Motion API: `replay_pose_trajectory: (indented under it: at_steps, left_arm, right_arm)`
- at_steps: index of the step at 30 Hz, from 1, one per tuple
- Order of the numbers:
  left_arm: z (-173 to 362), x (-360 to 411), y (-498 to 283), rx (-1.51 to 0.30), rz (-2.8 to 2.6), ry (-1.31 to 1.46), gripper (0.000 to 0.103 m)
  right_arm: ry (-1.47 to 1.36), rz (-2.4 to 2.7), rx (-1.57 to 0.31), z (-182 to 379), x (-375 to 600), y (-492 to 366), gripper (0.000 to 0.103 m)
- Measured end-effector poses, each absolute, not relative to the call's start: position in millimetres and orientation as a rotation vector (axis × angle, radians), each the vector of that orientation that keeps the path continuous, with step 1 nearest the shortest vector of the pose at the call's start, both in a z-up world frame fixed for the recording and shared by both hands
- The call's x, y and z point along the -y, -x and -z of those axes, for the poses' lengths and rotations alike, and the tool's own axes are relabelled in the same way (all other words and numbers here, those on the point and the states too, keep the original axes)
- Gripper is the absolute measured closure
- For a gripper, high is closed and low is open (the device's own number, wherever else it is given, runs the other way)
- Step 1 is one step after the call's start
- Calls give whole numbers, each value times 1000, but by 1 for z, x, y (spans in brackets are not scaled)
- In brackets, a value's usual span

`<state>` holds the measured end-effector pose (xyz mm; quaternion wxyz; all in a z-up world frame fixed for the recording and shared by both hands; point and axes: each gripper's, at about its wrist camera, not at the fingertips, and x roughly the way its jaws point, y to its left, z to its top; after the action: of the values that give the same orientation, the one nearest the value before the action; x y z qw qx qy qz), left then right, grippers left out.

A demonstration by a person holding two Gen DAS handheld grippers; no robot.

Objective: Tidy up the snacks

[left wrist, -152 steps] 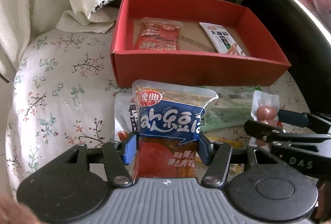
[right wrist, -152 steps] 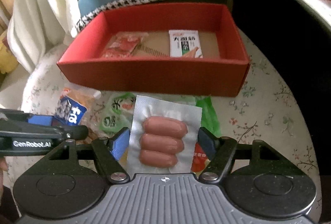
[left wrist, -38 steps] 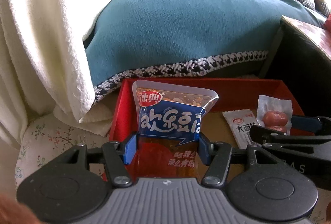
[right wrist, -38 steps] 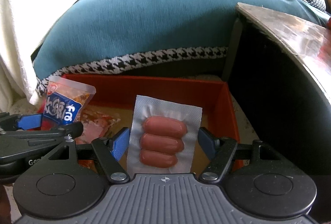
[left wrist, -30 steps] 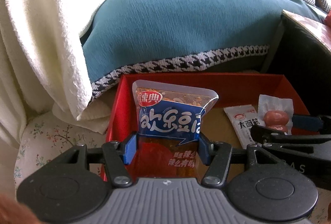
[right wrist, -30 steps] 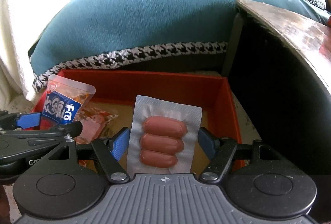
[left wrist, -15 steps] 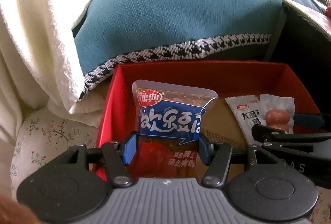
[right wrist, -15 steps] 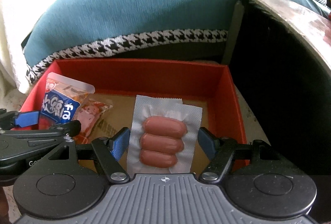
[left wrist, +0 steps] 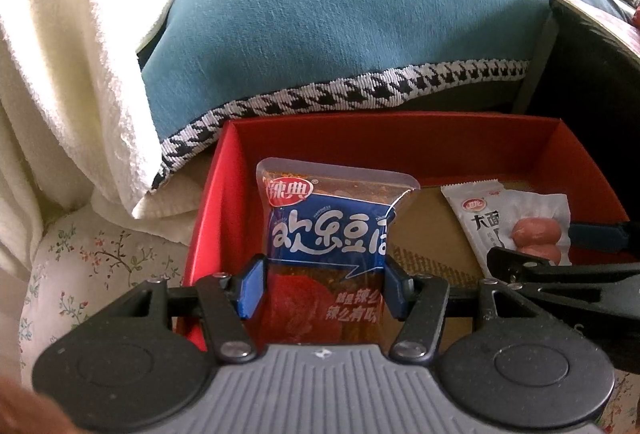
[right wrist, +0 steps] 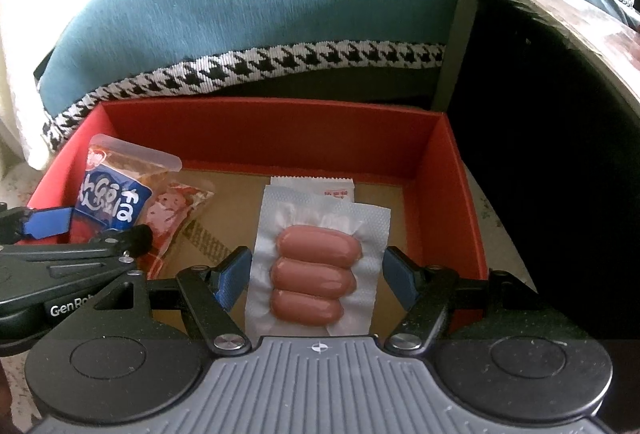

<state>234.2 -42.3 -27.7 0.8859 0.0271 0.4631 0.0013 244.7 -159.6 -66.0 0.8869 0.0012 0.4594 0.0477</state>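
Both packs over the red box (right wrist: 260, 129) now, left gripper (left wrist: 324, 284) clamped on the blue tofu packet (left wrist: 332, 234), right gripper (right wrist: 316, 274) spread around the sausage pack (right wrist: 316, 270) — lower flat before letting go, I'd say.

Bare cardboard floor in the middle of the red box (right wrist: 256, 129) is open. A red packet (right wrist: 172, 213) crowds the left wall, a white packet (left wrist: 476, 218) lies toward the right wall.
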Motion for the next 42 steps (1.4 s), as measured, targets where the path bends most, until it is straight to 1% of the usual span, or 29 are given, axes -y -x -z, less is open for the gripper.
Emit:
replay_pose_trajectory:
  at_steps: [9,11,18,23,30,42]
  left_arm:
    - [29,42,-235,-963,-1,-73,49]
    - [29,42,-235,-963,-5,-79,46]
    - [29,42,-236,-967,-4,-85,44]
    - [27,40,-236,-968,-10,-80,36]
    - [22,38,-235,-969,-10,-69,33]
    - [1,31,-227,-936,-16,-44,32]
  right_arm:
    - [7,-92,-961,69,158,-246,25]
    - [5,-88,-964,70,158,-247,24]
    - [12,-84,-961,71,158,-246,24]
    - [11,-78,-960,71,159,-245,23]
    - [0,-74,-950,68,163,-242,21]
    - [-15,-80,-915,52,164,-233,19]
